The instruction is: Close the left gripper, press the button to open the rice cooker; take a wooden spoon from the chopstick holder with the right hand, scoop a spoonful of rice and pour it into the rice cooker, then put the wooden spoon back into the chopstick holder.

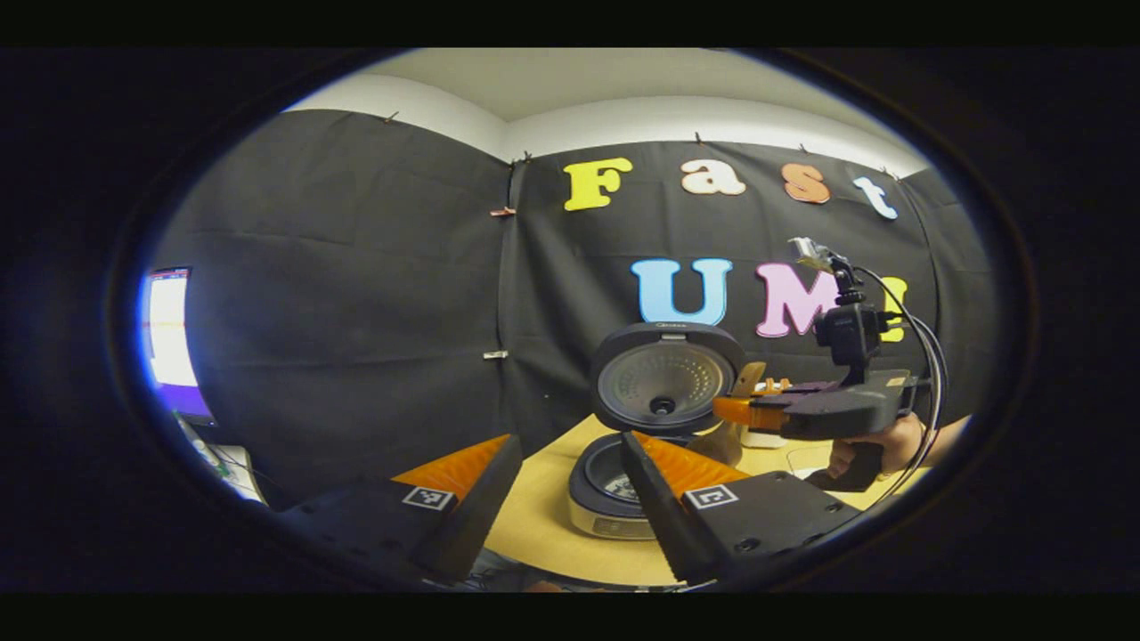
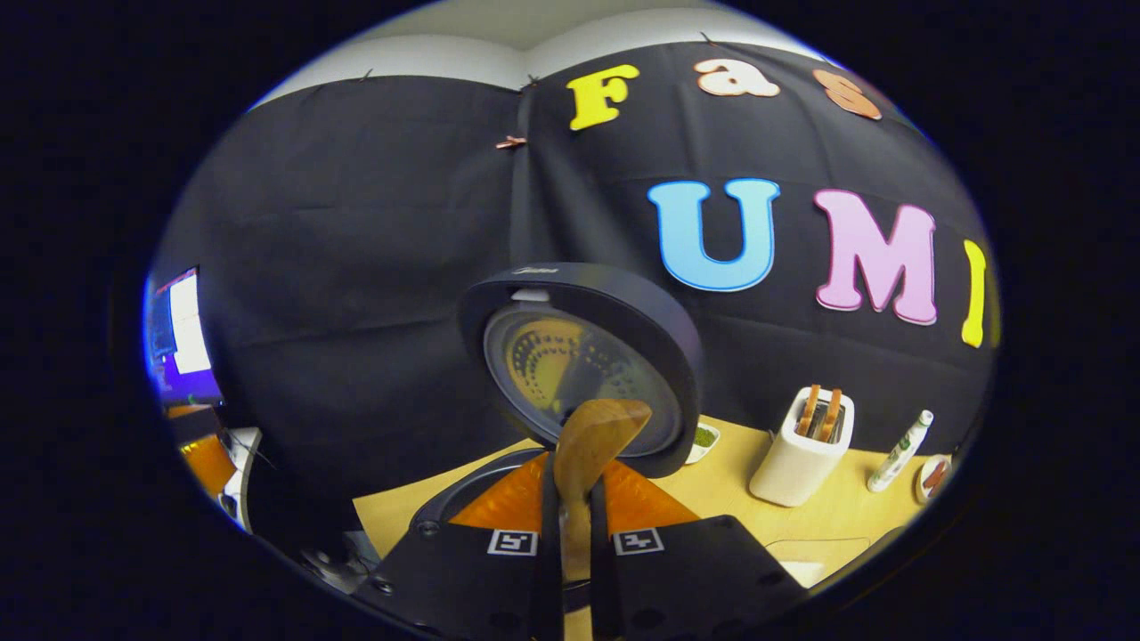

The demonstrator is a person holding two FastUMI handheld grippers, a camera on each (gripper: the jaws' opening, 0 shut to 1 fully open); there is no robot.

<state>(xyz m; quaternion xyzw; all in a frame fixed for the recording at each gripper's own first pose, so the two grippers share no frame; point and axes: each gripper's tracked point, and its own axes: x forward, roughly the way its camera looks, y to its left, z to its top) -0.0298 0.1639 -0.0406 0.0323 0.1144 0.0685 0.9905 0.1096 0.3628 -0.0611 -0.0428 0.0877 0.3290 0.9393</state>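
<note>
The dark rice cooker (image 1: 614, 485) stands on the table with its round lid (image 1: 661, 378) raised upright. My left gripper (image 1: 570, 441) hangs open in front of it, nothing between its fingers. To the cooker's right, a hand (image 1: 891, 445) holds my right gripper (image 1: 723, 409), which is shut on the wooden spoon (image 1: 748, 378). In the right gripper view the spoon (image 2: 595, 436) sticks out forward from the right gripper (image 2: 574, 476), its bowl in front of the open lid (image 2: 579, 365). The white chopstick holder (image 2: 802, 458), with wooden handles in it, stands farther right.
The tan table (image 1: 534, 525) carries a small dish with something green (image 2: 704, 436) behind the cooker, a slim white bottle (image 2: 899, 450) and another small dish (image 2: 931, 476) at the far right. A lit screen (image 1: 169, 329) glows at the far left.
</note>
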